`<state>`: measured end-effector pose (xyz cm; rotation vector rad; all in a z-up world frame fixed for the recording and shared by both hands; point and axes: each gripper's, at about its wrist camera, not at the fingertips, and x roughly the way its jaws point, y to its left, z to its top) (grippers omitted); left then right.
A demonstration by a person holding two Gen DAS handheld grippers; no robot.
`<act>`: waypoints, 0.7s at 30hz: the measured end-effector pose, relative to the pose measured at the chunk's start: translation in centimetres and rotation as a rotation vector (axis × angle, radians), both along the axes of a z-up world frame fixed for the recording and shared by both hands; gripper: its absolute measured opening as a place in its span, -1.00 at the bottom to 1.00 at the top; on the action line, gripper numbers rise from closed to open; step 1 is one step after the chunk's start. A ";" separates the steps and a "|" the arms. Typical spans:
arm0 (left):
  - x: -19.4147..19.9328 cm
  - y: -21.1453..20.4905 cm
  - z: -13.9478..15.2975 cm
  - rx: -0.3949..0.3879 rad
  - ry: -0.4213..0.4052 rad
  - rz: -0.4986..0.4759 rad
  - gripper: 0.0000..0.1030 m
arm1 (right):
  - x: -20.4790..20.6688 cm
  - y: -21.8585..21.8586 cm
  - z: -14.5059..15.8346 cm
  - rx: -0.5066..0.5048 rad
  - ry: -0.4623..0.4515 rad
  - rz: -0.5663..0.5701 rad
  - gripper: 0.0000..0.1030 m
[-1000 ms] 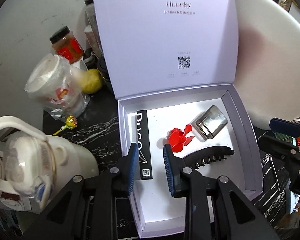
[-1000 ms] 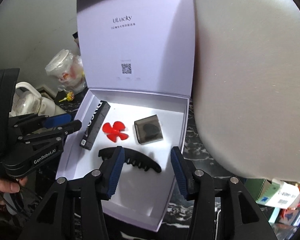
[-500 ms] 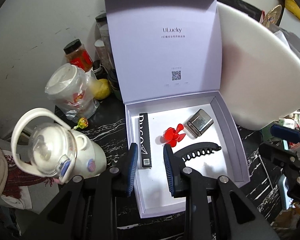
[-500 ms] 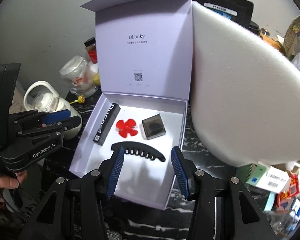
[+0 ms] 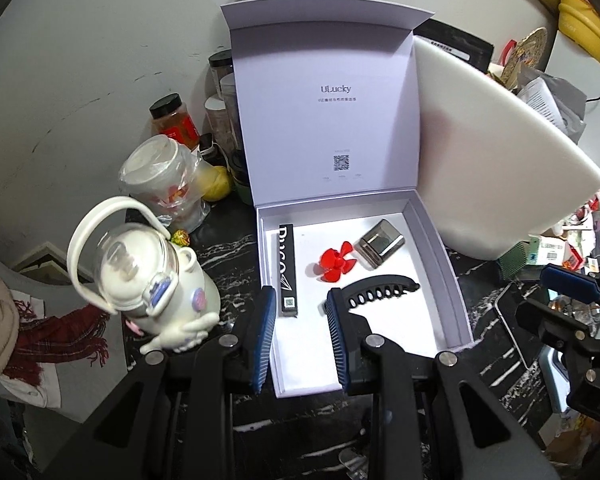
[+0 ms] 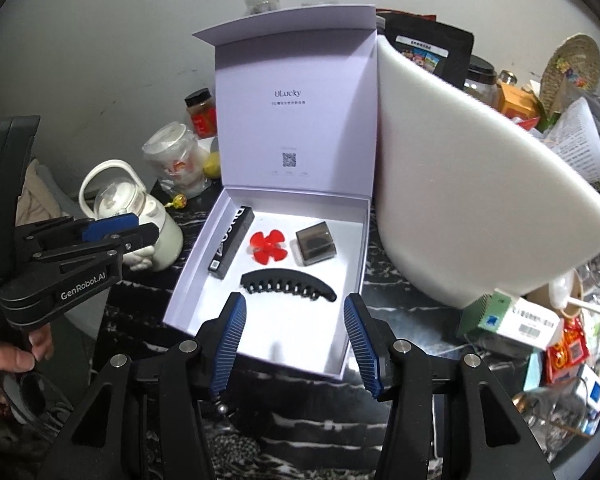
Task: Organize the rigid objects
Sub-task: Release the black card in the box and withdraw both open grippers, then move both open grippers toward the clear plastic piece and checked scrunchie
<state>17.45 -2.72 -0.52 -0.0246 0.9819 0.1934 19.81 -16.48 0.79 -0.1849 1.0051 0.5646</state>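
An open white gift box [image 5: 452,280] [image 6: 360,248] sits on the black marble table with its lid standing upright. Inside lie a long black carton [image 5: 287,268] [image 6: 232,242], a red propeller [image 5: 336,264] [image 6: 269,247], a metallic case [image 5: 380,243] [image 6: 315,242] and a black hair clip [image 5: 380,286] [image 6: 288,282]. My left gripper [image 5: 299,296] [image 6: 136,228] hovers above the box's near left corner, jaws drawn in narrow with nothing between them. My right gripper [image 6: 294,300] [image 5: 540,296] hangs open and empty above the box's near edge.
A large white foam slab [image 5: 500,160] [image 6: 460,180] leans at the box's right side. Left of the box stand a white handled bottle [image 5: 148,280], a bagged cup [image 5: 160,176] and jars [image 5: 174,120]. Cartons and clutter [image 6: 520,320] crowd the right.
Both grippers have drawn back and up from the box, so it looks smaller and more surroundings show. The items inside have not moved.
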 end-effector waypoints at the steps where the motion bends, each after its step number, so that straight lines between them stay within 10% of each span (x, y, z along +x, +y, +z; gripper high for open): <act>1: -0.2 -0.1 0.1 -0.003 -0.002 -0.002 -0.50 | -0.4 -0.1 0.2 0.000 -0.004 -0.002 -0.01; 12: -3.7 -1.7 0.3 -0.021 0.003 -0.040 -0.47 | -4.1 -1.4 1.6 0.004 -0.046 -0.022 0.12; 14: -4.2 -1.9 0.2 -0.021 0.006 -0.043 -0.17 | -4.8 -1.6 1.7 0.004 -0.049 -0.024 0.12; 16: -4.9 -2.1 0.1 -0.031 0.008 -0.050 0.89 | -5.4 -1.8 1.7 0.003 -0.052 -0.026 0.12; 21: -6.7 -2.6 -0.1 -0.030 -0.002 -0.068 1.00 | -7.0 -2.1 1.5 -0.002 -0.046 -0.028 0.14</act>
